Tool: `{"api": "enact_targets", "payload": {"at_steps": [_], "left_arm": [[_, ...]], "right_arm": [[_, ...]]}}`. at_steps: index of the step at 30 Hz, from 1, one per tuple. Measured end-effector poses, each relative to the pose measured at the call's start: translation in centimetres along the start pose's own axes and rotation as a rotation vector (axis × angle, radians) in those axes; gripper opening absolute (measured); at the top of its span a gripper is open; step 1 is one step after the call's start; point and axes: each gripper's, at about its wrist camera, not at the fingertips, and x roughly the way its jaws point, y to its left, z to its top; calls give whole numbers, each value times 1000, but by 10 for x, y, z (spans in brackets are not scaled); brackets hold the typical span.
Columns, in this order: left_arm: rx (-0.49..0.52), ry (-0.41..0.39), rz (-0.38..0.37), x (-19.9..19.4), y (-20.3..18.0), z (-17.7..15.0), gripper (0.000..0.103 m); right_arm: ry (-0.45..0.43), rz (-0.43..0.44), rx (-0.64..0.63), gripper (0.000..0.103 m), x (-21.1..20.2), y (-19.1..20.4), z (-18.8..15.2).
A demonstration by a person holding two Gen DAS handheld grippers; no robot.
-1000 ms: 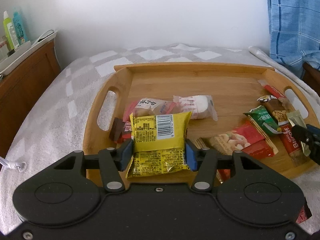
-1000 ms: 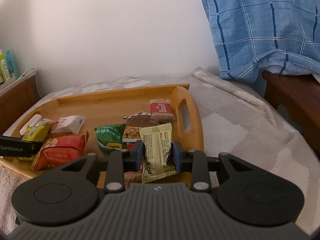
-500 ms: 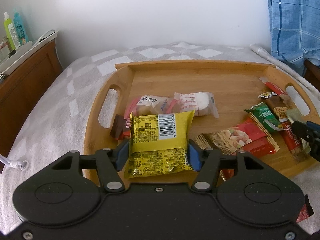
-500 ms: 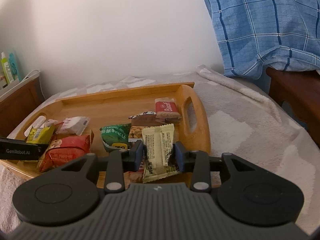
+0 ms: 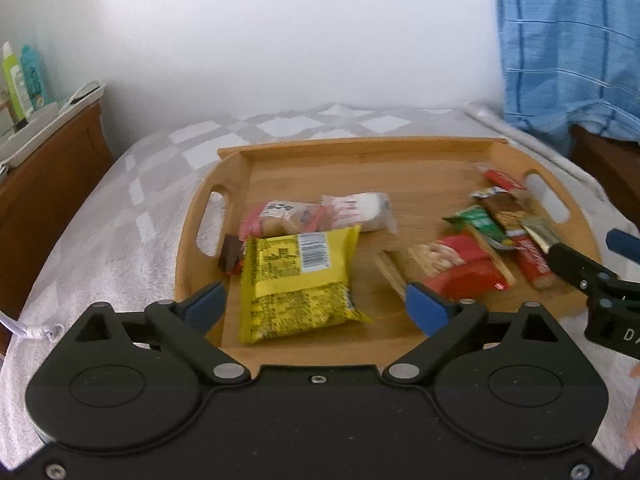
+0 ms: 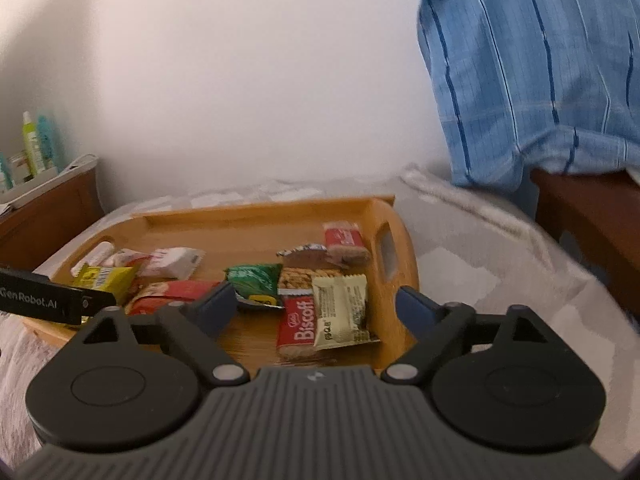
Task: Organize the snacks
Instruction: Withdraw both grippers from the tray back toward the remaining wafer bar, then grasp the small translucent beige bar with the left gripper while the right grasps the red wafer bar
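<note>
left tongs [image 5: 314,306]: spread wide, just been opening, nothing pinched. Blue pads sitting clear on both sides of the yellow packet [image 5: 298,282], not touching it.
yellow packet: lying flat, barcode side up, lower centre of the left wrist view, at the near edge of the wooden tray [image 5: 360,146]. Looks dropped off and done.
right tongs [image 6: 316,310]: also spread wide, just been opening, empty. Pads well off to each side of the cream bar [image 6: 340,310].
cream bar: lower centre of the right wrist view, flat in the tray, leaning partly over the red Biscoff pack [image 6: 296,326].
rest of the pile: pink-and-white packs [image 5: 320,216] up at mid-frame in the left view, red nut bag [image 5: 456,266] right of centre, green pack [image 6: 254,280] and a brown bar [image 6: 308,258] in the middle of the right view, one more red biscuit pack [image 6: 344,238] over by the tray handle.
tray spot: on the grey-and-white bed cover [image 5: 120,216], centre frame in both views.
progress: every snack in sight already inside the tray, none spotted on the cover, though both views pretty blurry.
left to do: probably just tidying, since packs overlap in a loose heap. Hard to tell if more snacks wait out of frame.
</note>
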Motion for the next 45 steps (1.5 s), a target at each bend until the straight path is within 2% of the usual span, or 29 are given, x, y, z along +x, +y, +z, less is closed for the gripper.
{"api": "enact_targets", "payload": {"at_steps": [8, 19, 27, 30, 32, 34, 36, 37, 40, 45], "left_arm": [[47, -12, -48, -31, -17, -22, 102], [53, 22, -129, -66, -42, -64, 102], [40, 66, -176, -76, -59, -89, 100], [18, 92, -185, -74, -64, -95, 82], [-7, 120, -193, -70, -65, -99, 63], [-38, 149, -202, -64, -65, -102, 53], [-50, 133, -186, -64, -66, -105, 52], [-46, 131, -180, -64, -68, -105, 47], [-39, 123, -168, -65, -70, -105, 22], [-81, 123, -155, -64, -57, -101, 20]], "right_arm": [[-47, 22, -5, 103, -35, -7, -5], [-27, -4, 42, 103, -56, -28, -12], [-16, 11, -4, 103, -65, -22, -19], [-12, 19, -24, 103, -67, -19, -22], [-10, 31, -32, 103, -67, -18, -23], [-11, 42, -40, 103, -67, -16, -24], [-1, 46, -48, 103, -66, -15, -26], [4, 46, -52, 103, -64, -14, -26], [12, 58, -66, 103, -63, -12, -27], [22, 79, -102, 103, -60, -4, -32]]}}
